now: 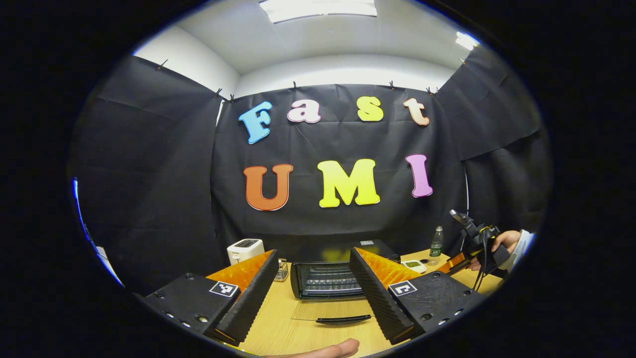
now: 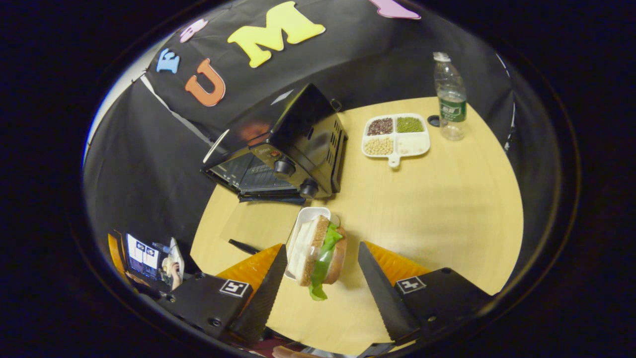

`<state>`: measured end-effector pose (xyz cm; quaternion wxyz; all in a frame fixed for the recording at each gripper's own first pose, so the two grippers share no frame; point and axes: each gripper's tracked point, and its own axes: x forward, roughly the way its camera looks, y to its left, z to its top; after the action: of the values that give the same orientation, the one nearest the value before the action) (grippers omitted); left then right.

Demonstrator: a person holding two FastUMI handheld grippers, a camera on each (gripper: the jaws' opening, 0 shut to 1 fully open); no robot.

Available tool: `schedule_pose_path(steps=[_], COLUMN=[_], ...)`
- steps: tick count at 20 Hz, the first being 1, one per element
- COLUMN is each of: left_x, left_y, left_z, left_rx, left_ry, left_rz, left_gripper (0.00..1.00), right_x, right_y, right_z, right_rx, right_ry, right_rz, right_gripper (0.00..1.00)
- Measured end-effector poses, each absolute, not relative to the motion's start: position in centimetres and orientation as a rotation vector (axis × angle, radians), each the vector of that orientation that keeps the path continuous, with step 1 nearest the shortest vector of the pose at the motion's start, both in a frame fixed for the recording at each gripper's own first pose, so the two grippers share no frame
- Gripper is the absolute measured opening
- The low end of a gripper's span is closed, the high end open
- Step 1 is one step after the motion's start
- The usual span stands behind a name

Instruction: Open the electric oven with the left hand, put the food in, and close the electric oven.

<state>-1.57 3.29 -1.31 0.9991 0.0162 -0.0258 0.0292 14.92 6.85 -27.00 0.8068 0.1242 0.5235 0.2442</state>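
Your right gripper (image 2: 322, 268), fingers spread, straddles the layered lettuce sandwich (image 2: 319, 254) on its white tray.
Black oven (image 2: 283, 149) gapes mid-tabletop; left gripper (image 1: 313, 293) spread, empty. Squeeze unevenly and layers may slide apart.

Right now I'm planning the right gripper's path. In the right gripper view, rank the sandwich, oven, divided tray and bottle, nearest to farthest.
1. Sandwich, between the right gripper's open fingers.
2. Oven, ahead-left, door down.
3. Divided tray, ahead-right.
4. Bottle, just beyond the tray.
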Motion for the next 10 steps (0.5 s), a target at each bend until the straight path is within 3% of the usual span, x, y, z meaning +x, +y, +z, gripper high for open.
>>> schedule_pose_path(steps=[1,2,3,6,9,10], left_x=[-1.7,-1.9,-2.1,-2.4,-2.3,-2.2], left_y=[2.8,2.6,2.5,2.6,2.8,2.8], left_z=[-1.5,-1.6,-1.5,-1.6,-2.4,-2.6], left_rx=[0.035,0.039,0.045,0.057,0.047,0.043], left_ry=[-0.047,-0.042,-0.040,-0.033,-0.009,-0.001], left_rz=[0.043,0.034,0.030,0.036,0.044,0.047], left_gripper=[0.94,0.94,0.94,0.94,0.94,0.94], right_x=[15.0,15.1,14.9,15.2,15.2,15.1], right_y=[6.6,6.4,6.5,7.4,8.3,8.7], right_z=[-27.9,-29.0,-29.6,-30.2,-30.2,-30.1], right_rx=[0.261,0.263,0.291,0.415,0.472,0.488], right_ry=[1.164,1.220,1.277,1.356,1.364,1.374], right_rz=[0.524,0.517,0.522,0.539,0.575,0.584], right_gripper=[0.86,0.91,0.84,0.86,0.70,0.59])
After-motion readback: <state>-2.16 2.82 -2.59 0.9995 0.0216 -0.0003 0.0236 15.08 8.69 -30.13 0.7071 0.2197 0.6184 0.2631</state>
